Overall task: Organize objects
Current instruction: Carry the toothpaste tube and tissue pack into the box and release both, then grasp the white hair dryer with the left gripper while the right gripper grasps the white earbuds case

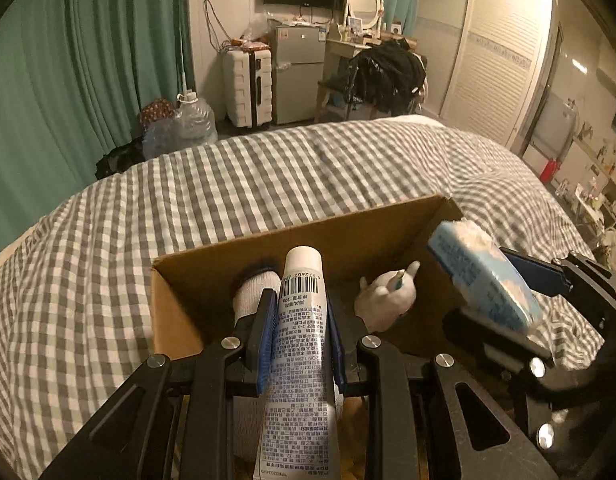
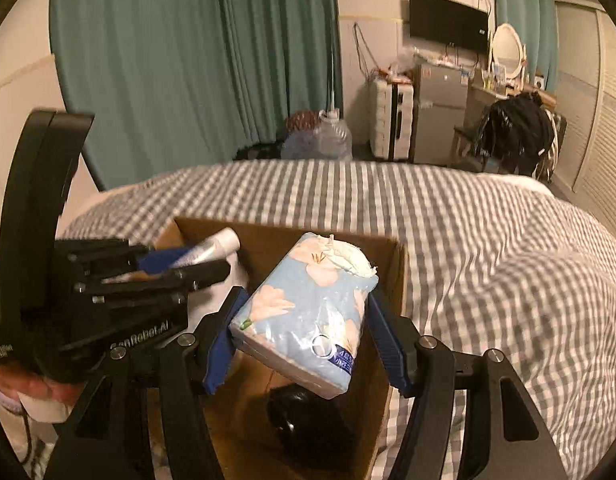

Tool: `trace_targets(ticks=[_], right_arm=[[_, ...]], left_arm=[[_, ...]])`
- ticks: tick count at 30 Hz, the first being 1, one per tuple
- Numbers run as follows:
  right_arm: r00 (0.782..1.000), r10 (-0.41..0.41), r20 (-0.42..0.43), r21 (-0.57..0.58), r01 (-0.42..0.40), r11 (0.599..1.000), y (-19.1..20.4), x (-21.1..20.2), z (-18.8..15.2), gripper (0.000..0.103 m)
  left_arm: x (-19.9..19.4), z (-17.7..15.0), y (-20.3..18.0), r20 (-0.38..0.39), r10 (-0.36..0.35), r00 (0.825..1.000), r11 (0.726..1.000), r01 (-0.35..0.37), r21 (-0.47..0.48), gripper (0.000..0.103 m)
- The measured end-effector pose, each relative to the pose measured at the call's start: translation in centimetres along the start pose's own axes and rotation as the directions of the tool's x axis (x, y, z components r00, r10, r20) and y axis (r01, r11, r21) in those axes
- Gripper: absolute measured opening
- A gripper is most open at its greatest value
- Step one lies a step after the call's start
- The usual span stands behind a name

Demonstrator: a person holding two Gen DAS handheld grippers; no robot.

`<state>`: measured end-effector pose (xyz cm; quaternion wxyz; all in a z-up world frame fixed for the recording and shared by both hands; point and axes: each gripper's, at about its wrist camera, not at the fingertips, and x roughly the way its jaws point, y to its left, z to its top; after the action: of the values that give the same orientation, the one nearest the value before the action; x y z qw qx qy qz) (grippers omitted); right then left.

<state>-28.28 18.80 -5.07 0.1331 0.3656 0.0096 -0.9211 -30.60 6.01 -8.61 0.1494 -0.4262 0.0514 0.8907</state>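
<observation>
The cardboard box [image 1: 268, 248] sits on the bed, directly beneath both loads. The tube [image 1: 298, 344] runs lengthwise along the left gripper [image 1: 300, 344], cap end forward over the box (a white sock beside it), clamped narrowly. The right gripper [image 2: 304, 336], wider, squeezes the tissue pack [image 2: 308, 312] above the box's right side.

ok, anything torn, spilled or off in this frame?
The tissue pack in the right gripper has a ragged, torn-open top with tissue sticking out. It is also held tilted over the box. The tube in the left gripper looks intact. No spill visible.
</observation>
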Motion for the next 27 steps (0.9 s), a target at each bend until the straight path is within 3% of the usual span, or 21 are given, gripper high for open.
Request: trace_targets(ticks=[3,7,9,10,14,19,21,27], right_arm=[[1.000,-0.001,-0.003,-0.015,0.001,1.000,0.0,0.0,-0.5,0.063],[0.999,-0.012,0.040,-0.038,0.013,0.999,0.1,-1.6,-1.0,0.076],[0.998,-0.019,0.062,-0.028,0.021,0.999,0.2,-2.6,-1.3,0.081],[0.998,-0.023,0.066,-0.021,0.024,0.999,0.2,-2.9,-1.3,0.081],[0.994,-0.069,0.090,-0.014,0.070,0.997,0.4,-5.7,-1.2,0.082],[0.989,-0.097,0.114,0.002,0.097,0.995,1.5,-11.0,-1.1,0.082],[0.989,-0.079,0.121,-0.009,0.080,0.997,2.5,-13.3,-1.1,0.082],[0.973,-0.105,0.208,-0.076,0.123,0.989,6.3,-20.2,-1.9,0.082]], left_arm=[[0.4,-0.6,-0.4,-0.020,0.015,1.000,1.000,-0.015,0.008,0.025],[-0.4,-0.6,-0.5,-0.033,0.014,0.999,1.000,-0.015,-0.008,0.033],[-1.5,-0.7,-0.5,-0.019,0.020,1.000,1.000,-0.020,-0.014,0.073],[-2.2,-0.8,-0.5,-0.002,0.025,1.000,1.000,-0.025,-0.018,0.078],[-6.4,-1.3,-0.8,0.054,-0.013,0.998,1.000,0.013,0.003,0.080],[-11.9,-2.3,-1.1,0.134,0.006,0.991,1.000,-0.009,0.020,0.081],[-14.6,-3.0,-1.2,0.166,0.016,0.986,1.000,-0.020,0.021,0.089],[-20.9,-5.4,-1.2,0.226,0.031,0.974,0.999,-0.037,0.025,0.097]])
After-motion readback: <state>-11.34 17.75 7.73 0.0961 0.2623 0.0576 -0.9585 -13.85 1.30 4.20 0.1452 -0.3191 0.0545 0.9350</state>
